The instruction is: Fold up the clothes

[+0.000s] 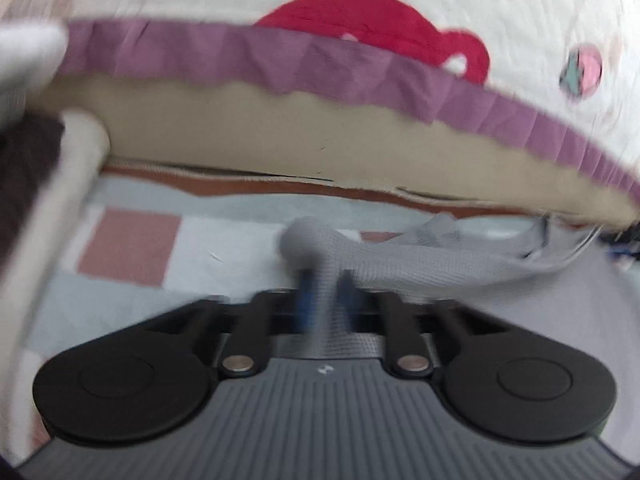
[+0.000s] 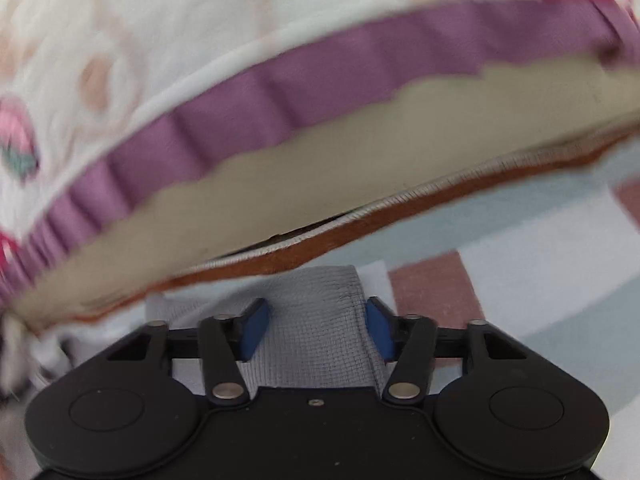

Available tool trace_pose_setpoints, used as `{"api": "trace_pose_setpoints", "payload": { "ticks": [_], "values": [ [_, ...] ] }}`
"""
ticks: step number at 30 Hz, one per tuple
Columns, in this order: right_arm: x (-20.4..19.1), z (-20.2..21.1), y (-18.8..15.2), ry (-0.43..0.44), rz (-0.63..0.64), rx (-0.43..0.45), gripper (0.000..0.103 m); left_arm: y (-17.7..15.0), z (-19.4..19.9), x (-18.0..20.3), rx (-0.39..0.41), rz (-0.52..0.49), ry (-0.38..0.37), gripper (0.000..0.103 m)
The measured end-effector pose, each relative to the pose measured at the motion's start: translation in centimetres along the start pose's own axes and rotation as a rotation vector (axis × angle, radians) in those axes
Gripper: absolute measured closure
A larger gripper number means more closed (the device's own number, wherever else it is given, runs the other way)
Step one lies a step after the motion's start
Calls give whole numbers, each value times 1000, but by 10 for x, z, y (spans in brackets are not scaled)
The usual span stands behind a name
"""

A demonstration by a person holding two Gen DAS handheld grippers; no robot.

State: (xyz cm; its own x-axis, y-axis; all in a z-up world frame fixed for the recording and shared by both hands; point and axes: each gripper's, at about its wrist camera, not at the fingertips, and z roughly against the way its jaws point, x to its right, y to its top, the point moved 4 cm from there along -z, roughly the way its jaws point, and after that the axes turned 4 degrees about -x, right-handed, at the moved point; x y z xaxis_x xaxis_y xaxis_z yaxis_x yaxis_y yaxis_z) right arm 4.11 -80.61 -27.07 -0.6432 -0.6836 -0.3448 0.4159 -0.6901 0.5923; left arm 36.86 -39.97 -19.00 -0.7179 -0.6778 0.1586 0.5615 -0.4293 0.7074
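Observation:
A grey mesh-knit garment point(image 1: 420, 264) lies stretched low over the checkered floor in front of a bed. My left gripper point(image 1: 324, 288) is shut on one bunched end of it; the cloth rises in a twisted knot between the blue pads, blurred. From there the rest trails off to the right. In the right wrist view a wider band of the same grey garment point(image 2: 320, 360) fills the gap between the blue pads point(image 2: 256, 328), which press on its two sides. My right gripper point(image 2: 316, 320) is shut on it.
Close ahead stands a bed: a white quilt with red shapes point(image 1: 360, 20), a purple frill point(image 2: 280, 92), a beige mattress side point(image 1: 280, 132) and a brown base edge point(image 2: 320, 248). The floor covering point(image 1: 132, 244) has pale blue, white and pink squares. A white post point(image 1: 60, 200) stands at left.

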Motion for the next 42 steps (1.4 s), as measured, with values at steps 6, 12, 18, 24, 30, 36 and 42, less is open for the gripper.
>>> {"api": "trace_pose_setpoints", "payload": {
  "ticks": [6,12,18,24,30,36,42],
  "values": [
    [-11,16,9,-15,70,125,98,6,17,5,123,-18,6,99],
    [-14,20,18,-40,92,159,98,12,17,6,180,-18,32,99],
    [-29,9,12,-188,147,114,70,2,-3,8,33,-58,203,78],
    [-61,25,-9,-100,151,-12,64,-23,42,53,52,-161,14,59],
    [-113,48,-69,-22,469,-95,50,-71,60,96,-113,-118,-90,59],
    [-81,51,-97,-238,511,-84,49,-103,71,155,-113,-319,-127,59],
    [-44,177,-124,-127,50,123,29,-112,100,182,-93,-160,-221,48]
  ]
}}
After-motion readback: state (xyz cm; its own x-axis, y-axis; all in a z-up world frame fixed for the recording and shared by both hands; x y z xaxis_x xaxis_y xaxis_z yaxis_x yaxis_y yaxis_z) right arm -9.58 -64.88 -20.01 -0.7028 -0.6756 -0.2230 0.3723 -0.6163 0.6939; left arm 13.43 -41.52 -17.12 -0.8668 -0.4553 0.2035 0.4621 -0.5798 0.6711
